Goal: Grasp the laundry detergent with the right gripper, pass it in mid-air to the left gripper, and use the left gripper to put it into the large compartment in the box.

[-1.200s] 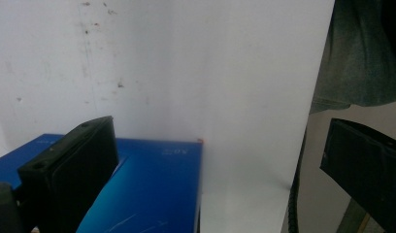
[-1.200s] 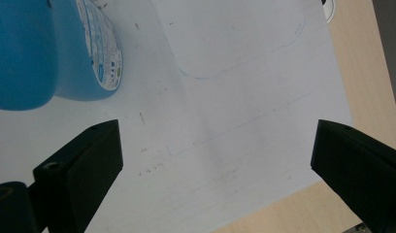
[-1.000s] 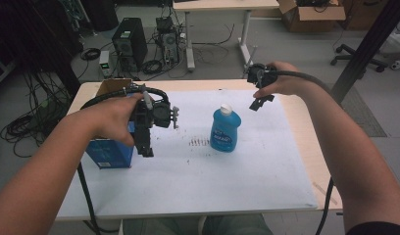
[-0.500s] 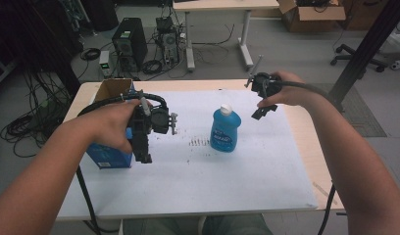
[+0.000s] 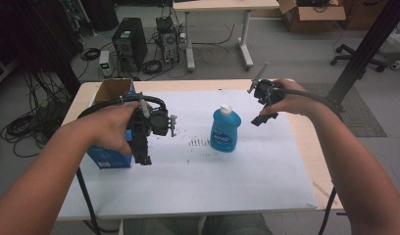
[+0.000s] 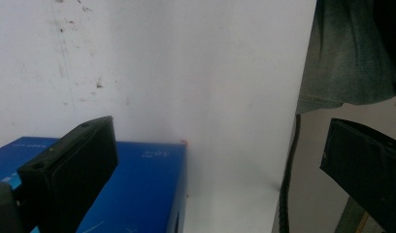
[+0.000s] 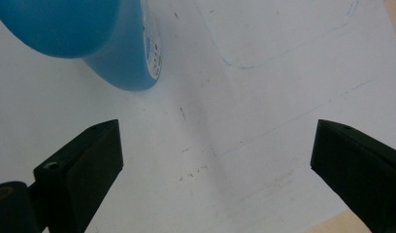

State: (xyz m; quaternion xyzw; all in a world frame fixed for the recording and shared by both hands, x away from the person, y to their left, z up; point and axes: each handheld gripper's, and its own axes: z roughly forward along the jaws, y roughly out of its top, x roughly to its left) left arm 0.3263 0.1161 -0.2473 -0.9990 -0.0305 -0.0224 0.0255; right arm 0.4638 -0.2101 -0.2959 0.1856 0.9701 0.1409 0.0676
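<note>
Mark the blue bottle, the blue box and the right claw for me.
Bottle (image 5: 224, 132): high view, on its blue body at the label.
Box (image 5: 108, 157): high view, on its blue front face.
Right claw (image 5: 259, 105): high view, midway between its open jaws.

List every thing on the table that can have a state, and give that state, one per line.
Blue bottle: upright, white cap on, ungripped.
Blue cardboard box: standing, top flaps open.
Left gripper: open, above the box's edge, holding nothing.
Right gripper: open, beside the bottle, holding nothing.
</note>
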